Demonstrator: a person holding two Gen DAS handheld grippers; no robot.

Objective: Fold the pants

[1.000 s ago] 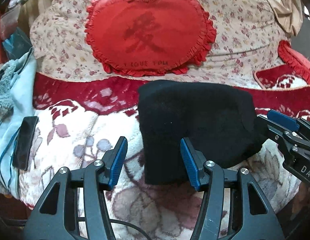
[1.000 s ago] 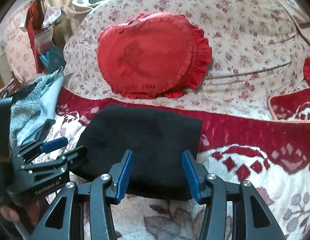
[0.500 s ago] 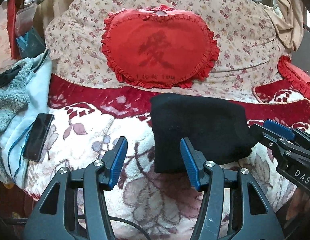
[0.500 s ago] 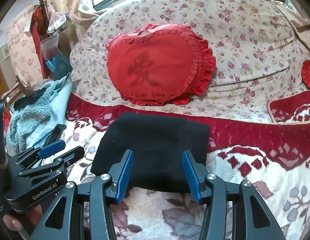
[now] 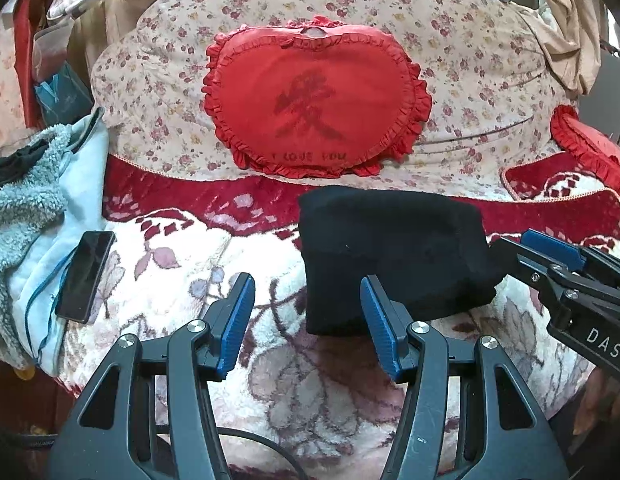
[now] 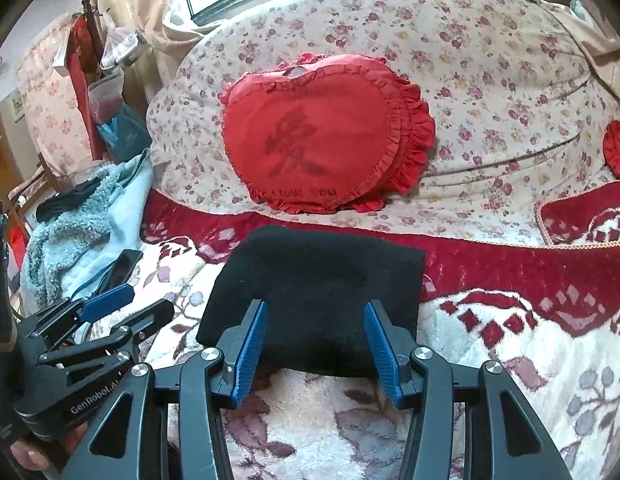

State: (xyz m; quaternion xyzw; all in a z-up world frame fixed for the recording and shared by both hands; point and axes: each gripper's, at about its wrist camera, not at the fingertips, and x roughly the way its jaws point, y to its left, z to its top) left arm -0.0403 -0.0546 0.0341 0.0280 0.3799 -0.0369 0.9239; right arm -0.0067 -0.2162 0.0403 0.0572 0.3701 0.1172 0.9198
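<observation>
The black pants (image 5: 394,256) (image 6: 318,292) lie folded into a compact rectangle on the flowered fleece blanket (image 5: 197,272) of a sofa seat. My left gripper (image 5: 307,284) hovers open above the bundle's near left corner, nothing between its blue pads. My right gripper (image 6: 314,310) is open too, held over the bundle's near edge without touching it. In the left wrist view the right gripper (image 5: 550,248) shows at the bundle's right side. The left gripper (image 6: 113,304) appears at lower left of the right wrist view, with fingertips of a hand (image 6: 29,456) on its grip.
A red heart-shaped cushion (image 5: 314,100) leans on the flowered backrest behind the pants. A black phone (image 5: 85,276) lies on light blue fleece clothing (image 5: 25,200) at the left. A second red cushion (image 5: 590,152) sits far right. Clutter stands beyond the sofa's left end.
Both grippers have drawn back and up from the folded pants, so the bundle looks smaller and farther off. The pants have not moved, and both jaws stay equally wide.
</observation>
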